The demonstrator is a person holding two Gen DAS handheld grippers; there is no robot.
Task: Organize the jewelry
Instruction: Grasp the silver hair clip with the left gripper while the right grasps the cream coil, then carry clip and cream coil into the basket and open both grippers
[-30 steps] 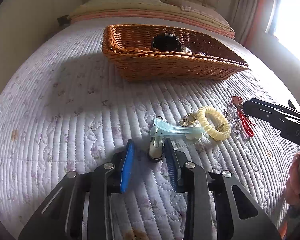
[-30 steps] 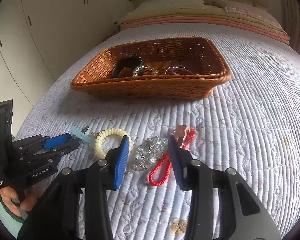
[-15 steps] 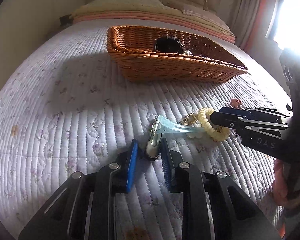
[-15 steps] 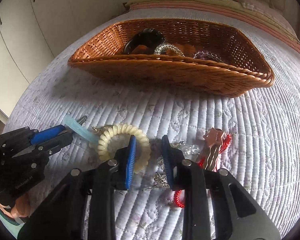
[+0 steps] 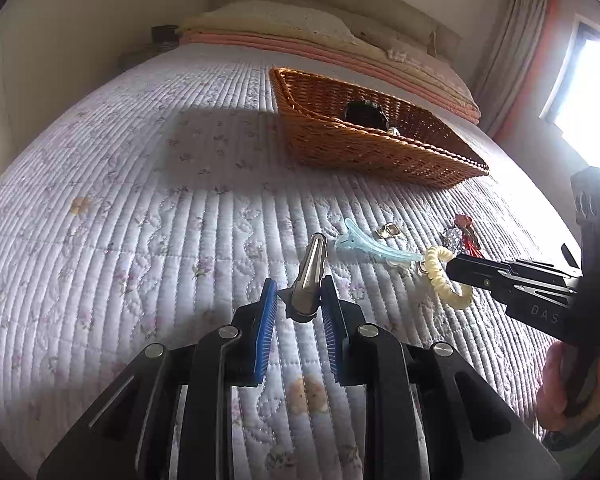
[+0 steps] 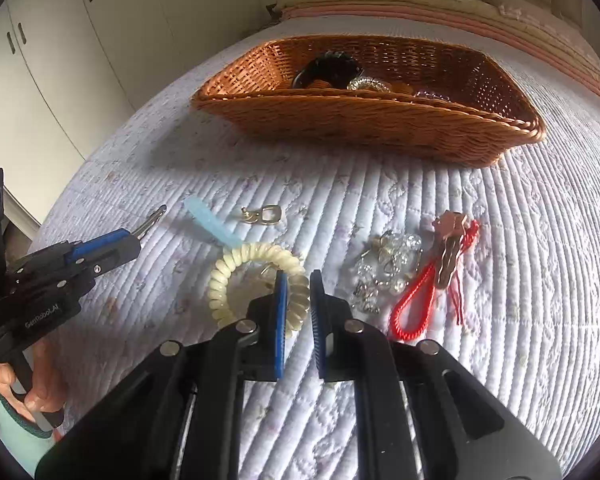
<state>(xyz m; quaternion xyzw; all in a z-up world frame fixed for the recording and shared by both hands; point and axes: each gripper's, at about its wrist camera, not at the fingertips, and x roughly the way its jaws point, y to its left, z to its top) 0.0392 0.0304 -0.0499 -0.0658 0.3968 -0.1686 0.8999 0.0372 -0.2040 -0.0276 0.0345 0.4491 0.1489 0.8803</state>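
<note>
Our left hand-held gripper (image 5: 298,294) clamps a metal clip (image 5: 310,272) at lower centre; our right hand-held gripper (image 6: 298,280) is closing on the cream coil bracelet (image 6: 256,280).

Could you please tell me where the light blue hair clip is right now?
The light blue hair clip lies on the quilt, left of centre in the right wrist view, between the gold clasp and the cream spiral bracelet.

Both wrist fisheyes low over quilt (image 5: 148,240), angled down toward basket (image 6: 364,120); each shows other tool.
</note>
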